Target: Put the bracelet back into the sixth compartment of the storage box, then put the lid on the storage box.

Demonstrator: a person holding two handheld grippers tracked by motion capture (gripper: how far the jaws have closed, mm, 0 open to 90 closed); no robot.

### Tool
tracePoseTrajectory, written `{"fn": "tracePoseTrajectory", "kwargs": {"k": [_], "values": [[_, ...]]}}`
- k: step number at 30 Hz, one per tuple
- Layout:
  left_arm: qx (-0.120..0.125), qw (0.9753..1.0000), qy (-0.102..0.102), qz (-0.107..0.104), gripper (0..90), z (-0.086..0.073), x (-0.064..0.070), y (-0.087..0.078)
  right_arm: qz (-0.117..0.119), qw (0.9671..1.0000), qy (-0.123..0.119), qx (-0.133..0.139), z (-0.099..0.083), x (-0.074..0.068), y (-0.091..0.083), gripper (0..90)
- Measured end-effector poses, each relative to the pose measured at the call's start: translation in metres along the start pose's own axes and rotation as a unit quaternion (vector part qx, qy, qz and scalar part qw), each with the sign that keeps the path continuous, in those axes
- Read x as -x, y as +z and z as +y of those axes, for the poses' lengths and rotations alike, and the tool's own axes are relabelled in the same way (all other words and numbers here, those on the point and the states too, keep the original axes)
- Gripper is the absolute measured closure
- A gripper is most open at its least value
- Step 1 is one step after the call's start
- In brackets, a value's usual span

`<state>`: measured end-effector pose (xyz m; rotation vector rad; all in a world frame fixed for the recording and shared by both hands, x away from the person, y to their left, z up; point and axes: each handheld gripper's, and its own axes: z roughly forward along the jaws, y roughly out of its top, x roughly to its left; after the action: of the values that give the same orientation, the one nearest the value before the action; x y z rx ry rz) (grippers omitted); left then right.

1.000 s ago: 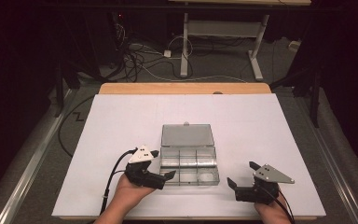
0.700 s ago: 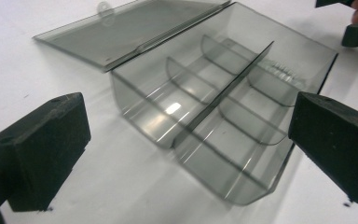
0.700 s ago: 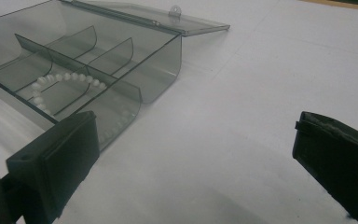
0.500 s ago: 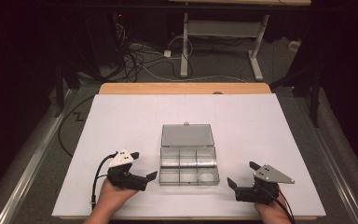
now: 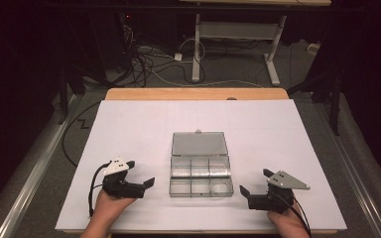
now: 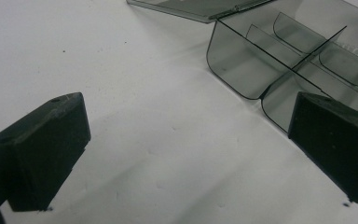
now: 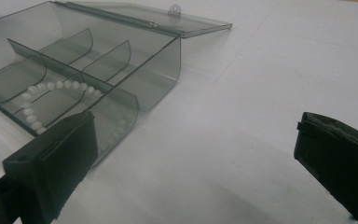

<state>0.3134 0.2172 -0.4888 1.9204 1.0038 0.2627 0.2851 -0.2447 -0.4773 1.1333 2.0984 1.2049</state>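
A clear smoky plastic compartment box (image 5: 201,176) lies in the middle of the white table, its lid (image 5: 199,144) folded flat open behind it. A string of small white beads (image 7: 51,93) curls in its near right compartment. My left gripper (image 5: 140,173) rests to the left of the box, open and empty, a short gap from the box wall (image 6: 242,70). In the left gripper view its gripper (image 6: 186,154) frames bare table. My right gripper (image 5: 256,181) sits to the right of the box, open and empty. Its own gripper (image 7: 196,163) stands over bare table beside the box (image 7: 135,70).
The white sheet (image 5: 129,129) covers a wooden table (image 5: 193,93). Beyond the far edge are a dark floor with cables (image 5: 149,59) and a white desk frame (image 5: 233,34). A metal rail (image 5: 30,173) runs along the left side.
My left gripper has drawn back to the left, away from the box's left edge. The right gripper has stayed where it was.
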Motion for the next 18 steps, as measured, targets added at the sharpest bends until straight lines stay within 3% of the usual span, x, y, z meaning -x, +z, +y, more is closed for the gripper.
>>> {"fn": "tracePoseTrajectory", "kwargs": {"k": [5, 12, 18], "values": [[-0.003, 0.9999, -0.005, 0.009, 0.0, 0.003, -0.004, 0.003, -0.001, 1.0000, 0.004, 0.006, 0.006, 0.000, 0.004, 0.6], [-0.009, 0.9994, 0.013, 0.032, 0.0, 0.012, -0.002, 0.006, -0.001, 0.9999, 0.012, 0.011, 0.014, 0.002, 0.009, 0.6], [-0.008, 0.9998, 0.002, 0.018, 0.0, 0.017, -0.003, 0.015, 0.007, 0.9999, 0.010, 0.010, 0.023, 0.006, 0.017, 0.5]]}}
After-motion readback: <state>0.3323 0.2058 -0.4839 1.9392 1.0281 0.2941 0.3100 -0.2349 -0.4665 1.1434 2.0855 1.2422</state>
